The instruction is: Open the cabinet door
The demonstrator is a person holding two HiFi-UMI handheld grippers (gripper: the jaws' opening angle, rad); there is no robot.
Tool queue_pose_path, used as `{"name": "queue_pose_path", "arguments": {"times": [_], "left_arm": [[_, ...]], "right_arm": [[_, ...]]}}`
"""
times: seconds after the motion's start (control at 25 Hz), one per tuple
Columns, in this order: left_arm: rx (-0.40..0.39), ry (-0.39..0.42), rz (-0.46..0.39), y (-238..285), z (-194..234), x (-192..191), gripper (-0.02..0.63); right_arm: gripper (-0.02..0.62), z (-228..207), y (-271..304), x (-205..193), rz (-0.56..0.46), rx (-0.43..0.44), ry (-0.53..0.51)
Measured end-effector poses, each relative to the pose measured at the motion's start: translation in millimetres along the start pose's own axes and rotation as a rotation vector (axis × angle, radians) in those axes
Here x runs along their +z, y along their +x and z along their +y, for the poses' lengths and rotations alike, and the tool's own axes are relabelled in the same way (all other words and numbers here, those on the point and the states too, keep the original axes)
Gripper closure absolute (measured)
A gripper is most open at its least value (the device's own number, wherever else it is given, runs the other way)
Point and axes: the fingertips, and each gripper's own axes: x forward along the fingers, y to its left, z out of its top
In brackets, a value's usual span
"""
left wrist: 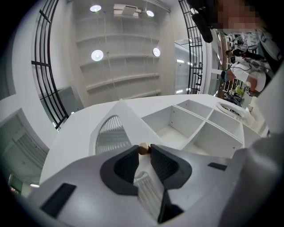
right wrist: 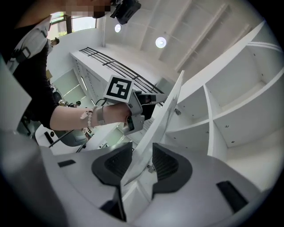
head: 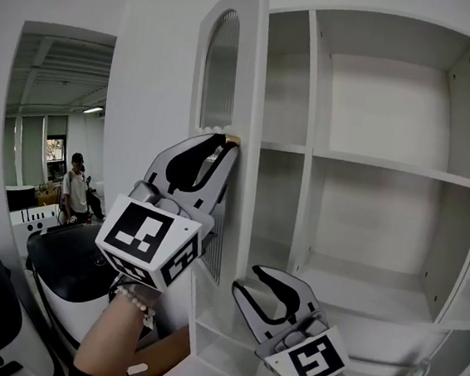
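Our left tool (left wrist: 143,149) is clenched on the small wooden knob (head: 232,141) of the cabinet door (head: 252,68), its two jaw tips pinching the knob from either side. That door is white, with an arched ribbed pane (head: 221,69). It stands open at the left side of the cabinet (head: 314,108), and in the head view we see it nearly edge-on.

Our right tool (head: 249,278) sits lower, to the right of the door and in front of the cabinet's lower part, with its jaws spread wide and released. In the right gripper view the door's bottom corner lies in the gap between those jaws, and neither pad presses on it. In that same view we see our left hand (right wrist: 110,113) on the far side of the door, with a bead bracelet (right wrist: 86,117) on its wrist.
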Motion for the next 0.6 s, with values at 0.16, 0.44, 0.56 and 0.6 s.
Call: {"name": "queue_pose_path", "arguments": {"times": [0.16, 0.44, 0.56, 0.6], "left_arm": [[0.003, -0.023, -0.004, -4.0, 3.1, 2.6, 0.525], [0.005, -0.062, -0.016, -4.9, 4.7, 2.8, 0.522], [0.013, -0.083, -0.038, -5.4, 4.4, 2.6, 0.517], [0.019, -0.081, -0.043, -6.1, 4.1, 2.3, 0.517]], "right_arm": [[0.469, 9.3, 5.8, -0.9, -0.018, 0.048, 0.035], [0.471, 13.3, 7.8, -0.4, -0.049, 0.080, 0.092], [0.471, 11.6, 7.8, -1.0, -0.052, 0.070, 0.074], [0.472, 11.9, 7.7, -1.3, -0.051, 0.071, 0.068]]}}
